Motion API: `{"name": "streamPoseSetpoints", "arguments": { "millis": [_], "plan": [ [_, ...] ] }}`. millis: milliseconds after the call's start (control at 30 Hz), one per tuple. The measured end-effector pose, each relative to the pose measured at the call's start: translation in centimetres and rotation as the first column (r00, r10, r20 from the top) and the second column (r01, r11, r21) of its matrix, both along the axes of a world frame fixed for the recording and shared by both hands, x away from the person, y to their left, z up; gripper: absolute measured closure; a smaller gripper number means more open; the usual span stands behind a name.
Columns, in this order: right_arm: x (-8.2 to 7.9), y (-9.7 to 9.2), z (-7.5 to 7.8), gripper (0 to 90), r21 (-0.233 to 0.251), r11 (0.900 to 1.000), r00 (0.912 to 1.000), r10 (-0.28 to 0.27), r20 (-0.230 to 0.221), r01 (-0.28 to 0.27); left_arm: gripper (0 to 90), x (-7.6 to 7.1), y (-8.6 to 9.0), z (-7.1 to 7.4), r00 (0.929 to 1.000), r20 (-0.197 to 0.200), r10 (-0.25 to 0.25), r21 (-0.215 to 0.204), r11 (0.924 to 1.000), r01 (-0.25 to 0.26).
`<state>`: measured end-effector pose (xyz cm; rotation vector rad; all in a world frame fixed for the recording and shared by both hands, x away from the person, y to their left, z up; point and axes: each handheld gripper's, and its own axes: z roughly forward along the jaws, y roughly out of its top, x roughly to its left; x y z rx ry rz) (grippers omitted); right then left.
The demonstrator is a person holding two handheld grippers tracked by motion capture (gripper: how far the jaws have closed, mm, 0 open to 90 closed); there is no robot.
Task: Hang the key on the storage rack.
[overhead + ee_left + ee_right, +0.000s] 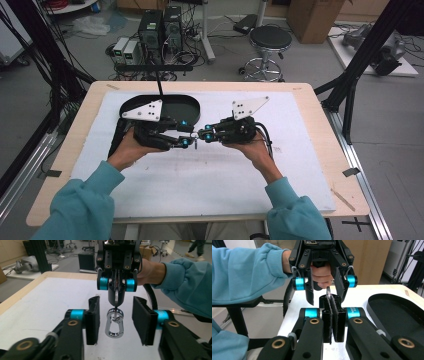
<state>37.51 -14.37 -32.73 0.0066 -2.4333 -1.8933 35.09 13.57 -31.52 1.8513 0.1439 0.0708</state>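
At the bottom of the high view we see two teal sleeves (80,205) coming in over the white mat (220,170). In the middle of the frame both hands hold their tongs level, tips facing each other. The right gripper (206,134) has its pads pressed together on a thin metal piece from which the silver carabiner (114,323) hangs, above the mat. The left gripper (115,320) is open: its pads stand on each side of the carabiner and do not touch it. Behind the left hand, toward the upper left, lies a black oval tray (187,102). Beyond the table a round stool (270,39) stands on the floor.
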Motion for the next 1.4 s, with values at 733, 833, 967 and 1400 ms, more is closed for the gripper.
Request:
{"name": "streamPoseSetpoints", "arguments": {
  "millis": [733, 833, 967, 1400],
  "plan": [
    [-0.09, -0.05, 0.05, 89.1, -0.005, 1.0000, 1.0000, 0.007, -0.004, -0.007, 83.6, 0.01, -0.09, 0.07, 0.9990, -0.045, -0.004, 0.004, 1.0000, 0.004],
    [-0.09, -0.01, 0.01, 89.1, -0.005, 1.0000, 1.0000, 0.007, -0.004, -0.007, 86.1, 0.06, -0.10, 0.08, 0.9990, -0.044, -0.002, 0.003, 1.0000, 0.002],
    [-0.02, -0.07, 0.00, 89.1, -0.002, 0.9999, 0.9999, 0.011, -0.012, -0.011, 87.2, -0.05, -0.18, 0.10, 0.9996, -0.027, -0.001, 0.003, 1.0000, 0.001],
    [-0.20, 0.09, -0.01, 52.1, 0.023, 0.9991, 0.9993, -0.036, 0.006, 0.036, 88.7, -0.37, -0.14, 0.28, 0.9997, -0.022, 0.014, 0.011, 0.9998, -0.014]
  ]
}}
